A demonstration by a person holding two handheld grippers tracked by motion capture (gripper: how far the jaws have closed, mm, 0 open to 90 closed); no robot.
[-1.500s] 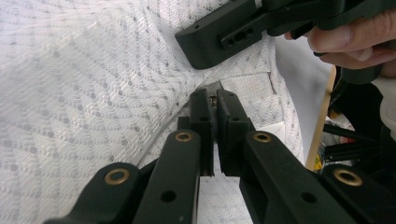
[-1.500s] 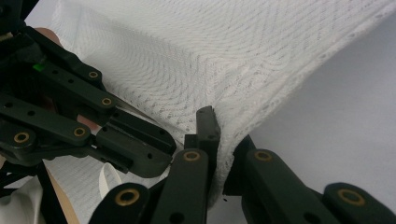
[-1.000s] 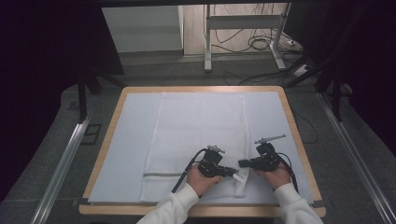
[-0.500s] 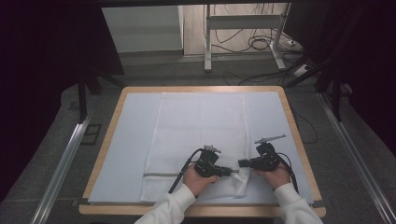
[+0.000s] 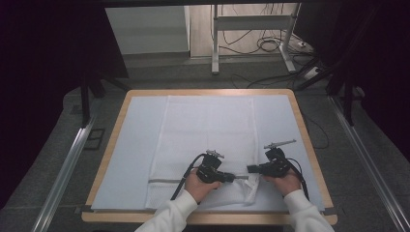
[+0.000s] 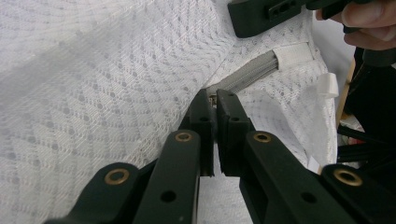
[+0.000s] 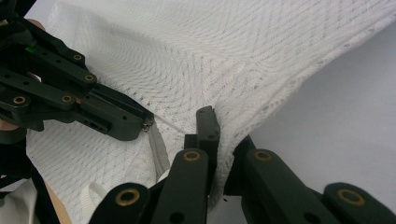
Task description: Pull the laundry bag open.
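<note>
A white mesh bag [image 5: 203, 140] lies flat on the bench [image 5: 111, 145], zip [image 6: 252, 74] near the person's edge. The left hand-held gripper [image 6: 215, 100] is clenched on the zip pull [image 6: 213, 99]. The right hand-held gripper [image 7: 222, 128] pinches the mesh beside the zip's end. The bag looks light, limp and snag-prone; grip the pull and brace the fabric nearby.

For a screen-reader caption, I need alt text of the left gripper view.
The left hand-held gripper, jaws nearly closed, pinches the metal zipper pull on a white mesh laundry bag. The grey zipper runs toward the right hand-held gripper at the top.
</note>
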